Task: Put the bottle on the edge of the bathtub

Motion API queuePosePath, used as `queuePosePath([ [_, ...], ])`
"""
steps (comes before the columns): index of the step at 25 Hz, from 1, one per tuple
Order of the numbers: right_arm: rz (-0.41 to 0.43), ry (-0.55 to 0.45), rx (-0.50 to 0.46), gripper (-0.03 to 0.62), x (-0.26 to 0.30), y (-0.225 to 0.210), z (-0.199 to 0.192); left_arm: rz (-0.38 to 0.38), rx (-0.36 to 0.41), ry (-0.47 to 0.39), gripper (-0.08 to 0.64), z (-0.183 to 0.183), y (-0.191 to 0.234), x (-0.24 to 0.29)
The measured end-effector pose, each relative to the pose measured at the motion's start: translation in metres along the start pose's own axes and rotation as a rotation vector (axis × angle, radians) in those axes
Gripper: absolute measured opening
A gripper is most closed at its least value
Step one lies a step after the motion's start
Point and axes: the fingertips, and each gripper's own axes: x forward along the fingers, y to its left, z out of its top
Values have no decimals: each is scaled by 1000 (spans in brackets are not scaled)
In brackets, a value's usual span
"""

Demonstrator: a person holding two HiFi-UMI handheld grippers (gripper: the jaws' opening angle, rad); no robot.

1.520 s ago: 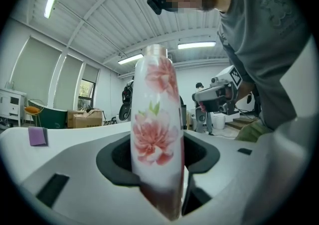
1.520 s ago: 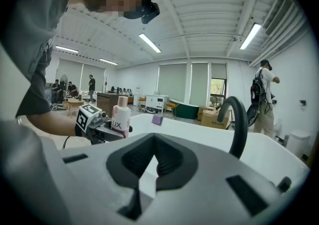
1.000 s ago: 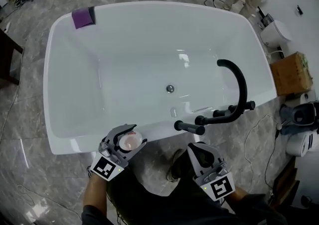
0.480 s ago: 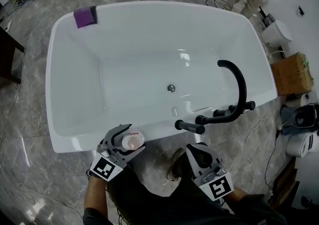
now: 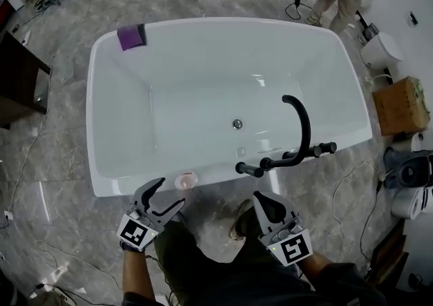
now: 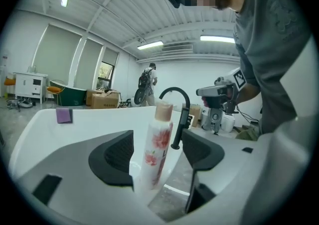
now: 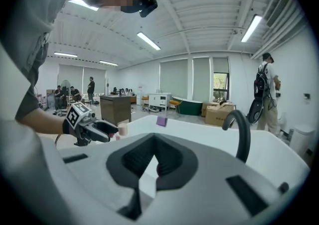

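On near edge of bathtub (image 5: 227, 22), bottle (image 5: 185, 180) standing upright, untouched; left gripper (image 5: 170, 191) hovering just behind, jaws spread; right gripper (image 5: 264, 198) hanging nearby, jaws closed, empty.

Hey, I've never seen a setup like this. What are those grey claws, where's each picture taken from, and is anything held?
No robot here: a person holds a hand-held gripper in each hand. One picture looks down from the person's head; the other two come from cameras riding on them. Below is a white bathtub with a black faucet and a purple item on its far corner. A flowered bottle stands on the near edge. The left hand-held gripper is open, not touching the bottle; the right hand-held gripper is shut and empty.
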Motion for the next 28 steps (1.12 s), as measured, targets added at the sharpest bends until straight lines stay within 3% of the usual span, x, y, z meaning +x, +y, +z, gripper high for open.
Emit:
queuePosePath([
  [14, -58, -27, 80, 0, -71, -9, 143, 295, -90, -38, 86, 193, -56, -98],
  [21, -42, -54, 108, 0, -103, 0, 198, 370, -93, -61, 18, 255, -82, -123],
  [28, -36, -83, 114, 0, -126, 2, 233, 379, -61, -49, 0, 293, -115, -131],
])
